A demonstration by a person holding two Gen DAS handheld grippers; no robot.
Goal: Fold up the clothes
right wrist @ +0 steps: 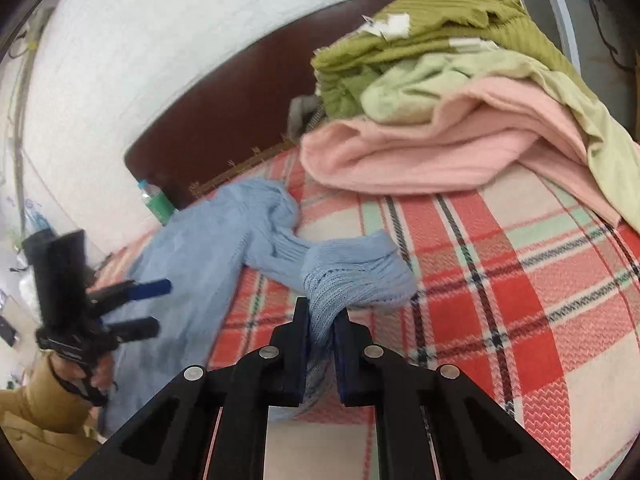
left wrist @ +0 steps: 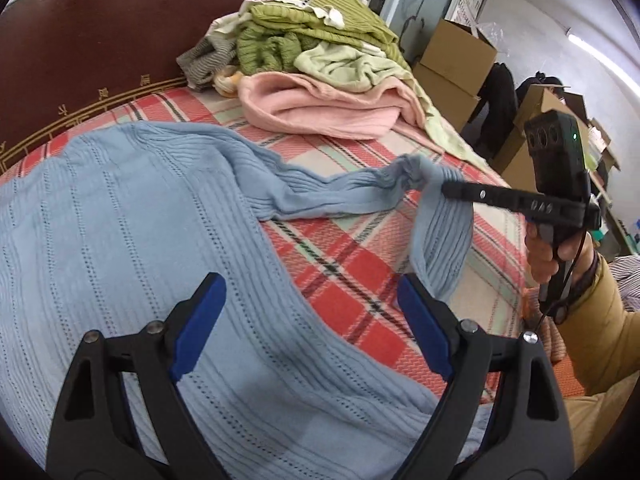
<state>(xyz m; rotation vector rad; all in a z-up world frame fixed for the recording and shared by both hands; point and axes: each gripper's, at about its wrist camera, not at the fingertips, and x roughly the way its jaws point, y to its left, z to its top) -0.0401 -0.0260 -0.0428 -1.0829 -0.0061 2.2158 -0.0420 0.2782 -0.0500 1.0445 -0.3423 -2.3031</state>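
Note:
A light blue knit sweater (left wrist: 132, 232) lies spread over the plaid bedcover (left wrist: 348, 280). One sleeve (left wrist: 340, 196) stretches to the right, and its cuff end hangs from my right gripper (left wrist: 446, 188), which is shut on it. In the right wrist view the sleeve (right wrist: 352, 276) is bunched between the closed blue pads of the right gripper (right wrist: 322, 312). My left gripper (left wrist: 310, 292) stands wide open just above the sweater's body and its edge, holding nothing. From the right wrist view the left gripper (right wrist: 160, 306) shows at the left, open over the sweater (right wrist: 208, 248).
A heap of clothes, pink (left wrist: 320, 108), pale green and olive (left wrist: 312, 28), sits at the head of the bed by the dark headboard (left wrist: 80, 48). Cardboard boxes (left wrist: 456, 60) stand beyond the bed's right side. A green bottle (right wrist: 158, 202) stands by the headboard.

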